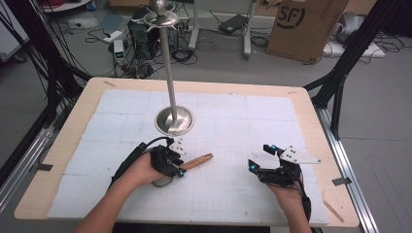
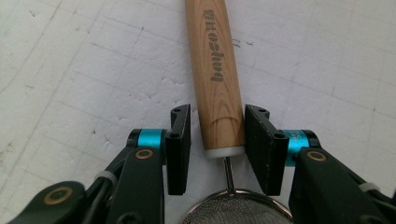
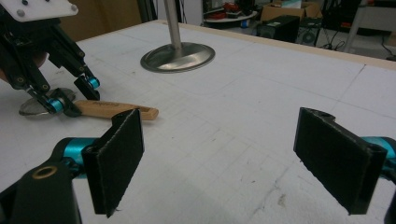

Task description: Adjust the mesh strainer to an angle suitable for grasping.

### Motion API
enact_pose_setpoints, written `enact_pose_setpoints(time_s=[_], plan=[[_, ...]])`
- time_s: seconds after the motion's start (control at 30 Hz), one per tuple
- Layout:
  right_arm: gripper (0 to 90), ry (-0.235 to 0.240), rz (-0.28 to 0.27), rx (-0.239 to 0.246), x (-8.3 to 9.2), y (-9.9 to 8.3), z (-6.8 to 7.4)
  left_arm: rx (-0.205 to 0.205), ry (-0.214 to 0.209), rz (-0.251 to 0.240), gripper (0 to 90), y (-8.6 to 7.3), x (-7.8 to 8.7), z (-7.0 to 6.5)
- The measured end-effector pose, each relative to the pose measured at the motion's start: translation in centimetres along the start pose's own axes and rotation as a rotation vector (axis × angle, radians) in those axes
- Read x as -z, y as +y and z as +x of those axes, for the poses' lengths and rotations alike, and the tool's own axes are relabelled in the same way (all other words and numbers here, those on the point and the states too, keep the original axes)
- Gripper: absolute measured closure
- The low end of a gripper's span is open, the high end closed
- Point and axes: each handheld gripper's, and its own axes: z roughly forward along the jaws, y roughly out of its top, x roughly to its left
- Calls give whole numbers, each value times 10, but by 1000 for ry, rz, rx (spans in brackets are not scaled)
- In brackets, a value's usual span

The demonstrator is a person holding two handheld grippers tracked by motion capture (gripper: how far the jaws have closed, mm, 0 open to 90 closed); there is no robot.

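Pads of the left hand-held gripper [image 2: 217,149] are set beside the strainer's wooden handle [image 2: 215,74], right pad touching; the right hand-held gripper [image 3: 233,154] is held wide open, empty.

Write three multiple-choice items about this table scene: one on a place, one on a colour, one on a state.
1. Where does the strainer's wooden handle lie?
A. Between the fingers of the left gripper
B. On top of the stand
C. Over the table's edge

2. What colour is the metal stand's round base?
A. Red
B. Silver
C. Green

3. How is the right gripper?
A. Shut on the handle
B. Shut on nothing
C. Open, with nothing between its fingers

Answers:
1 A: the left gripper view shows the handle flat on the white mat, with one black finger on each side of it.
2 B: the high view shows a shiny silver disc under the pole.
3 C: the right gripper view shows its fingers far apart over bare mat.
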Motion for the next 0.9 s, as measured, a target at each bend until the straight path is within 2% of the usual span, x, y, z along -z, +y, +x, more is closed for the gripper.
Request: enact_pose_setpoints(time_s=[0.27, 0.43, 0.63, 0.8, 0.9], plan=[[151, 0, 0, -1, 0, 0, 0, -12, 3, -2, 632, 0, 0, 0], [151, 0, 7, -1, -1, 0, 0, 23, 14, -1, 668, 2, -1, -1], [151, 0, 7, 0, -1, -1, 0, 32, 22, 61, 667, 11, -2, -2], [151, 0, 6, -3, -1, -1, 0, 41, 11, 93, 667, 16, -4, 0], [151, 1, 12, -4, -1, -1, 0, 37, 3, 135, 669, 21, -4, 2]])
